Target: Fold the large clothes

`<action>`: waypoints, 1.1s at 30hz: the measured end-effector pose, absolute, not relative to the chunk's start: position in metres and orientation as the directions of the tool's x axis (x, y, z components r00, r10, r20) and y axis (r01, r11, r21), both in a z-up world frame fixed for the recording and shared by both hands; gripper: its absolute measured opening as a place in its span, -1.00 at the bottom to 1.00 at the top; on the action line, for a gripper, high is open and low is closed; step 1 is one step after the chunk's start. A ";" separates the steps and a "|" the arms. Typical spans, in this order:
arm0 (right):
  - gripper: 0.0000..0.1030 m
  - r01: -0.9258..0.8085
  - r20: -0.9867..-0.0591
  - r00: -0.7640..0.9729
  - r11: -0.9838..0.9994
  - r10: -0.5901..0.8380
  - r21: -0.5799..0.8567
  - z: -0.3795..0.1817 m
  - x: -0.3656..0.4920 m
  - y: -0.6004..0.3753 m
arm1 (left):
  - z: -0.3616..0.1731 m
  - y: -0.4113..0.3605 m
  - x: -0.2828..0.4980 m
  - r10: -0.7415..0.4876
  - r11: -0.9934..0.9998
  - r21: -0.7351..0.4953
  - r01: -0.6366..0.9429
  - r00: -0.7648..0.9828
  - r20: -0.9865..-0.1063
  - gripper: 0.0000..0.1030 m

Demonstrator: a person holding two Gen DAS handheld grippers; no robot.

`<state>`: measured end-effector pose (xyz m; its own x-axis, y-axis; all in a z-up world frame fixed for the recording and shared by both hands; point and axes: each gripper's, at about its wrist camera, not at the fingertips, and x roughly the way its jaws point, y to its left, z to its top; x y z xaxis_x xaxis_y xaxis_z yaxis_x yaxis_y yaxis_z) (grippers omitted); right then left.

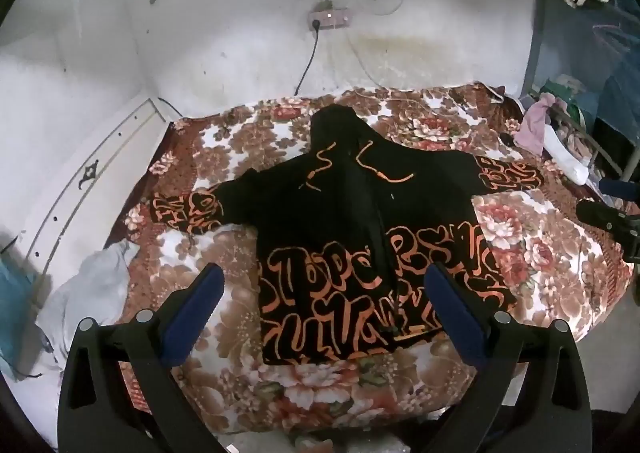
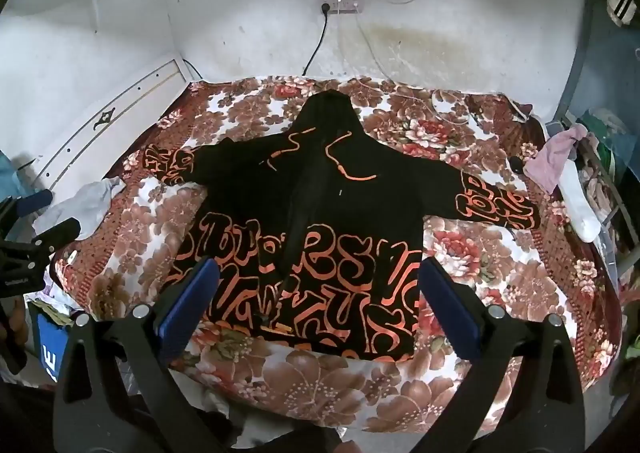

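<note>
2 grippers hang above the near edge of a bed, both tilted downward, both with jaws spread wide and nothing between them. The left gripper shows matte black arms tipped with flat, dark blue pads; the right gripper is built the same, its blue pads long and rectangular.

1 black hoodie lies front-up and spread flat in the middle of the bed, hood pointing toward the far edge by the wall, hem toward the near edge. Its fabric looks soft and dull, with bold orange bubble lettering across the lower body and on both sleeves, which stretch out toward the left and right edges. 2 orange drawcords curl loosely over the chest, and a dark zipper line runs down the centre.

Under it, the bedspread is a plush-looking cover printed with large red, brown and white flowers. A crumpled pale grey cloth sits at the bed's left edge, and a pink cloth drapes over a rail at the right edge. A power strip hangs on the stained white wall beyond the far edge.
</note>
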<state>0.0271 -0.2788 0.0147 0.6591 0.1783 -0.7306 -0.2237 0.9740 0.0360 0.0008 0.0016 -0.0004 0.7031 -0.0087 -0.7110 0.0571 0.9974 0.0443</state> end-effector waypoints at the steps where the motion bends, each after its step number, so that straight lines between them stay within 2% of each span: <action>1: 0.91 -0.223 -0.729 0.660 0.974 0.179 0.038 0.014 0.027 -0.279 | 0.001 0.000 -0.002 0.009 0.995 0.075 0.058 0.730 -0.683 0.90; 8: 0.91 -0.241 -0.746 0.640 0.970 0.181 0.029 0.018 0.039 -0.282 | 0.008 -0.014 -0.004 0.028 0.992 0.113 0.065 0.737 -0.676 0.90; 13: 0.91 -0.243 -0.737 0.653 0.970 0.173 0.012 0.015 0.034 -0.276 | 0.006 -0.004 0.005 0.011 0.995 0.078 0.061 0.720 -0.694 0.90; 33: 0.91 -0.219 -0.747 0.644 0.975 0.168 0.030 0.010 0.037 -0.279 | -0.003 0.001 0.013 0.009 0.996 0.066 0.054 0.711 -0.703 0.90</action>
